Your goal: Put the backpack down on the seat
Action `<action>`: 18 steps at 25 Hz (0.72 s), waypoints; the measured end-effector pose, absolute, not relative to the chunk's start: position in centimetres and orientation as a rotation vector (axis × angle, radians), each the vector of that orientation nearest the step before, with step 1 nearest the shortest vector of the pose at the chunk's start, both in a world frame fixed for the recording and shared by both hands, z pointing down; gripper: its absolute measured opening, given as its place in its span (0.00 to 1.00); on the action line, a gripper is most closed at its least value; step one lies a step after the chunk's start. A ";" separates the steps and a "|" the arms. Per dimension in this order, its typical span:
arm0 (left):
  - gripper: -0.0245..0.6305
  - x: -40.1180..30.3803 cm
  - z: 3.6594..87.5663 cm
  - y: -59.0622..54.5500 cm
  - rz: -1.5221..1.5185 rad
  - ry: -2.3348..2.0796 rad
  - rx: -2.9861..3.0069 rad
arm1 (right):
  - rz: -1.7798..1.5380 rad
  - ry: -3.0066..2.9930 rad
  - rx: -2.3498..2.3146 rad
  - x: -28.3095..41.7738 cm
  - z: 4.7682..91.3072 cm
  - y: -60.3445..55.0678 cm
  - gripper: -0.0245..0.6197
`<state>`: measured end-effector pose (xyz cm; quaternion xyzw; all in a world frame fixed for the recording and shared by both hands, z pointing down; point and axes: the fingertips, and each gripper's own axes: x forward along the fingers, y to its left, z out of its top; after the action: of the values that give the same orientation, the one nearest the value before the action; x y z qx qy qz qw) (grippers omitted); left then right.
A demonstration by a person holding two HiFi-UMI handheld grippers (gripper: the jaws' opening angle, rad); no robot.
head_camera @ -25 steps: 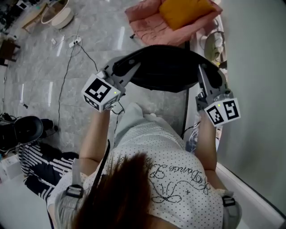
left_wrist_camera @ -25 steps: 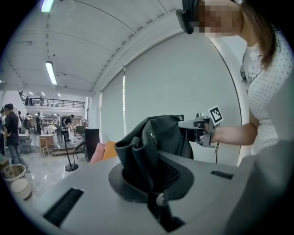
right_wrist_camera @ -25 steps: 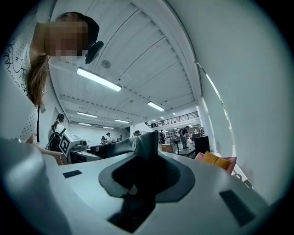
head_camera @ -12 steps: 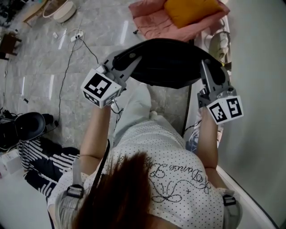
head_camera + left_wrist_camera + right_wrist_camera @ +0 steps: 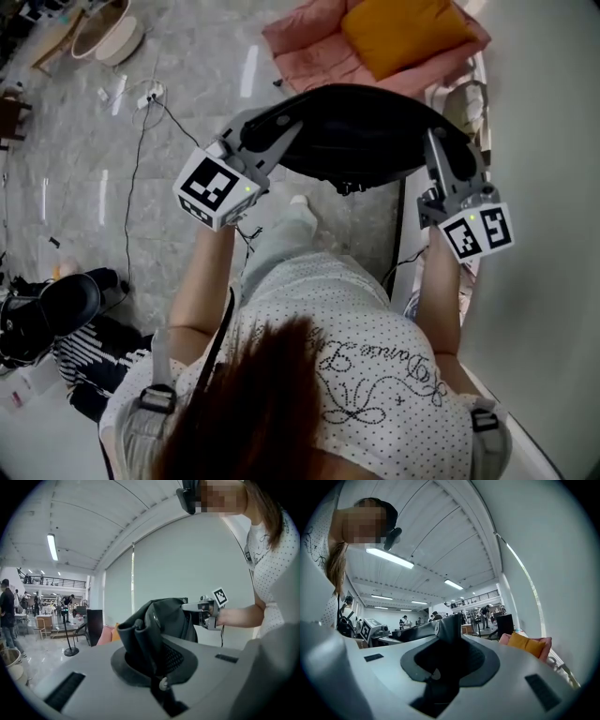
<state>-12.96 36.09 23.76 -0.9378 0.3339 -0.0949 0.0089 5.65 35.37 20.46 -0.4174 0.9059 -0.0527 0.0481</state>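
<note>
Backpack is up in the air right now, stretched sideways across the middle of the head view, and I've got it by both ends. My left gripper has its jaws squeezed right down on a bunched fold of the black fabric, which you can see wadded between them in the left gripper view. My right gripper sits a bit less tight, clamped on a flat black edge of the bag.

Not on the seat yet. The pink seat is at the top of the frame with an orange cushion lying on it, and the bag's top edge comes close to the seat's near edge in the picture.

Stuff around:
- The wall runs down the right side, close beside my right gripper.
- Some pale rounded thing is squeezed between seat and wall; can't tell what it is.
- A black cable snakes over the grey floor left of centre, up to a power strip.
- There's a beige basin in the upper left corner.
- A black round stool is at lower left.
- The wearer's leg shows directly under the bag.
</note>
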 end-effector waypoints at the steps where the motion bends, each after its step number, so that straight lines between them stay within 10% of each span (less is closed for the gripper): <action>1: 0.05 -13.3 23.7 34.6 -0.297 1.032 -2.931 | -0.162 2.754 -1.282 5.3 20.4 34.0 0.19; 18: 0.06 -15.8 23.6 22.7 -0.285 0.987 -2.974 | -0.205 2.747 -1.311 2.7 20.4 22.6 0.19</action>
<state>-15.85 22.69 23.63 -0.9452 0.3137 -0.0905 -0.0026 2.68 22.63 20.36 -0.4293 0.8995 -0.0671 0.0452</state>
